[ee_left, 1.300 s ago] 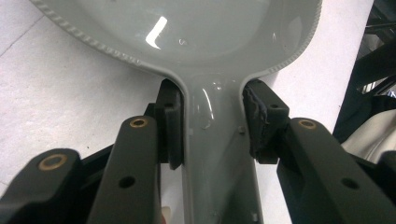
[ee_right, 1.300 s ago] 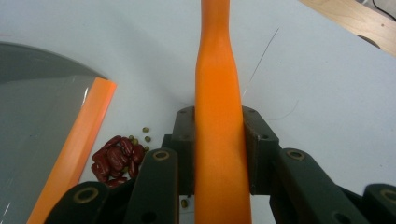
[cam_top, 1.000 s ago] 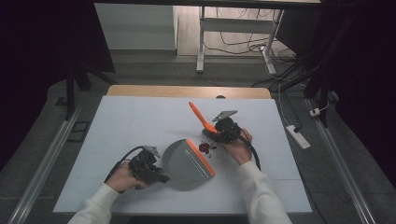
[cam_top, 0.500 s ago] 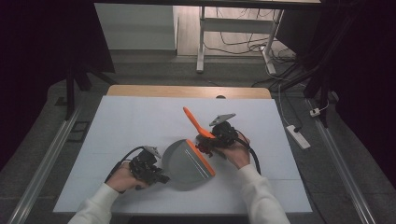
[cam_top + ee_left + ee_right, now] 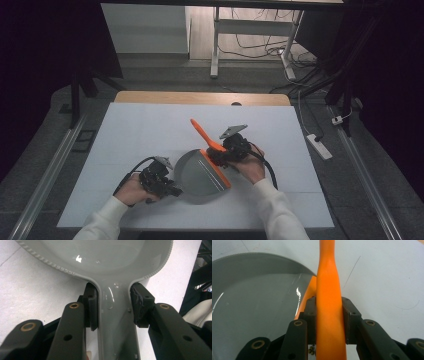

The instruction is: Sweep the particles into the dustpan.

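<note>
Orange brush (image 5: 204,132), clamped in the right tongs (image 5: 218,156), has swept leftward to the lip of the grey dustpan (image 5: 200,172), whose handle the left tongs (image 5: 175,190) grip on the counter (image 5: 125,130), so crumbs likely enter next.

High view overlooks table (image 5: 150,130); both tool cameras closely share the dustpan (image 5: 200,175).

dustpan (image 5: 107,255) bowl: cut off at top edge; orange brush (image 5: 328,290) handle: far end out of frame | bristles: hidden under right gripper (image 5: 226,150)
</note>
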`<action>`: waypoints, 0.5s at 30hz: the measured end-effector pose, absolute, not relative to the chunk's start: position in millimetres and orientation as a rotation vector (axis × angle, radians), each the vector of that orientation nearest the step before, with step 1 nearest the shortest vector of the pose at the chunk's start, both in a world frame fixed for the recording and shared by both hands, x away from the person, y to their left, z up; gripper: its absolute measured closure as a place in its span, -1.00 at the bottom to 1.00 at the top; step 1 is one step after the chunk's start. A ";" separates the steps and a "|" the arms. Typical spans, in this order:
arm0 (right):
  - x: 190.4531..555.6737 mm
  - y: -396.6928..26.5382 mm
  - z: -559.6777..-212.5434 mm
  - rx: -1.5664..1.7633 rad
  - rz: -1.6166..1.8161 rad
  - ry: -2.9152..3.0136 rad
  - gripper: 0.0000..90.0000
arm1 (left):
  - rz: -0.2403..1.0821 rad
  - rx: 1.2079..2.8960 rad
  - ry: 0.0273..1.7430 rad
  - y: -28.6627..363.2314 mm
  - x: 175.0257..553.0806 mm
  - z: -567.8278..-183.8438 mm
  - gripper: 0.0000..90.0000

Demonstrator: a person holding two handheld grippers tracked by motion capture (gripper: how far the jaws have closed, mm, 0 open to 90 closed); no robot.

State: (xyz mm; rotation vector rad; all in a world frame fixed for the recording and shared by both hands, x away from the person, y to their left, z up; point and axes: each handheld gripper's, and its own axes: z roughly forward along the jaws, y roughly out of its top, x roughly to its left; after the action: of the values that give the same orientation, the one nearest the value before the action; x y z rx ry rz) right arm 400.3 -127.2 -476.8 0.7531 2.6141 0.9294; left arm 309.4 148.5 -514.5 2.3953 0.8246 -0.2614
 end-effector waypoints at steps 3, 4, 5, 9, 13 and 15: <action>399.2 -126.4 -477.1 0.750 0.938 2.617 0.56 | -0.262 2.393 0.827 148.6 309.2 -513.9 0.37; 398.9 -126.1 -477.1 0.747 0.935 2.617 0.56 | -0.261 2.392 0.827 148.5 309.0 -514.0 0.37; 398.1 -125.0 -477.3 0.741 0.933 2.616 0.56 | -0.259 2.392 0.826 148.5 309.0 -514.1 0.37; 396.4 -123.4 -477.4 0.733 0.928 2.614 0.56 | -0.258 2.391 0.825 148.5 309.0 -514.1 0.37; 394.5 -121.9 -477.5 0.729 0.929 2.613 0.56 | -0.256 2.392 0.826 148.3 308.8 -514.2 0.37; 394.1 -121.4 -477.3 0.719 0.939 2.621 0.56 | -0.256 2.391 0.827 148.2 308.7 -514.2 0.37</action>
State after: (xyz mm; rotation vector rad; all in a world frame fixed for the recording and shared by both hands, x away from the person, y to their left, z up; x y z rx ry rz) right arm 394.1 -121.4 -477.3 0.7195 2.6207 0.9392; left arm 308.7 148.2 -514.2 2.3912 0.8269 -0.2559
